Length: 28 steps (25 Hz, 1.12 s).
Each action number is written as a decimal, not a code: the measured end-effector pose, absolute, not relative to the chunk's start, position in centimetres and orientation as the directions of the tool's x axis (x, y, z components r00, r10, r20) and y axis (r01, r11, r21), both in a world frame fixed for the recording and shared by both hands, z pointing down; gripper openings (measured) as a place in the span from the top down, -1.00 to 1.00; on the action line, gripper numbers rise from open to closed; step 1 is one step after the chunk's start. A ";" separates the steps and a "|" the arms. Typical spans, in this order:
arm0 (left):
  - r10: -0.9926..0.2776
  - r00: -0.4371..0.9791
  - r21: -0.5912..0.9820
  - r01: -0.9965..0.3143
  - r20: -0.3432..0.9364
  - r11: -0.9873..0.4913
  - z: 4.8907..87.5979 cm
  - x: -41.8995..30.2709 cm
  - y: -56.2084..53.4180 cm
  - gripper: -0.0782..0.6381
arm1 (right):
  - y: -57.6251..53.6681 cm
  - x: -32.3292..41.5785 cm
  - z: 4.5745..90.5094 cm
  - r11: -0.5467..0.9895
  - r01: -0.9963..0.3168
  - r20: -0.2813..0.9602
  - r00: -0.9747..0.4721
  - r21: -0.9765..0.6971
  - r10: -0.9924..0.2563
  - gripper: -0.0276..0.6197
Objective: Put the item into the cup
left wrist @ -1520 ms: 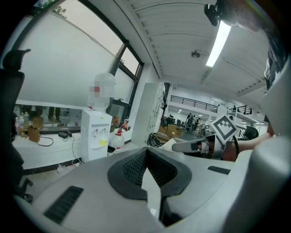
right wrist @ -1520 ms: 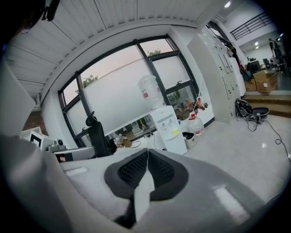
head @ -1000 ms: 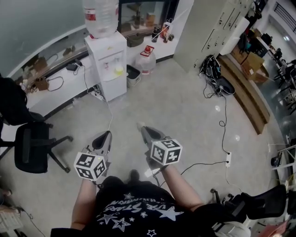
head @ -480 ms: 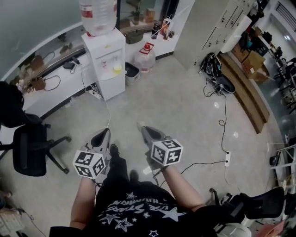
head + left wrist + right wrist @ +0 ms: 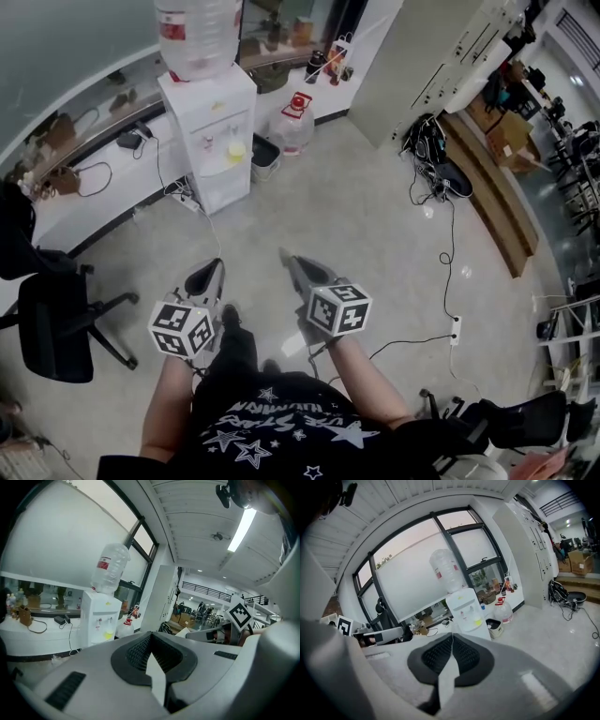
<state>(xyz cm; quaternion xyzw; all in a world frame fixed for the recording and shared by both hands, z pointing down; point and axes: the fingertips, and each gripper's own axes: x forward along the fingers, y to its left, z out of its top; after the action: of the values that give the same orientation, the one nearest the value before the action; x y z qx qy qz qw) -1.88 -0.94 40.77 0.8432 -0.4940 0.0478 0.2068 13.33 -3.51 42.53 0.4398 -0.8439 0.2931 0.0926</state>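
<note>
No cup and no item for it shows in any view. In the head view, my left gripper (image 5: 208, 268) and my right gripper (image 5: 285, 255) are held side by side at waist height over the grey floor, pointing forward. Both are shut with nothing between the jaws. The left gripper view shows my left gripper (image 5: 151, 637) with its black ribbed pads meeting at the tip, and the right gripper's marker cube (image 5: 239, 614) to its right. In the right gripper view, my right gripper (image 5: 452, 639) is closed the same way.
A white water dispenser (image 5: 208, 131) with a bottle (image 5: 197, 33) on top stands ahead. A spare jug (image 5: 295, 117) and a bin (image 5: 268, 150) stand to its right. An office chair (image 5: 52, 323) is at the left. Cables (image 5: 450, 253) and a power strip (image 5: 457, 330) lie to the right, near a wooden platform (image 5: 497, 197).
The person has stepped forward, with one foot now out between the grippers. The dispenser has slid slightly left in the head view. Both grippers have stayed shut and level.
</note>
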 end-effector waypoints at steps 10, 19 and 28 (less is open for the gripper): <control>-0.797 0.522 0.311 -0.845 0.304 -0.435 41.6 -7.0 -12.1 0.77 | -14.6 8.8 43.3 0.411 -0.815 0.447 -0.571 -0.408 -0.689 0.91; -0.764 0.563 0.343 -0.818 0.315 -0.461 42.9 -10.6 -18.1 0.77 | -20.6 5.4 44.0 0.366 -0.841 0.477 -0.531 -0.399 -0.700 0.91; -0.757 0.572 0.372 -0.808 0.315 -0.456 44.3 -12.2 -22.3 0.77 | -24.3 4.3 44.9 0.348 -0.854 0.494 -0.510 -0.387 -0.704 0.91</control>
<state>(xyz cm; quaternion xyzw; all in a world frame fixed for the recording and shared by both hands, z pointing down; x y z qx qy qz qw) -12.16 -22.31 44.32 0.8516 -0.4596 0.0520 0.2465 4.29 -24.31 44.87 0.4798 -0.8120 0.3095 0.1210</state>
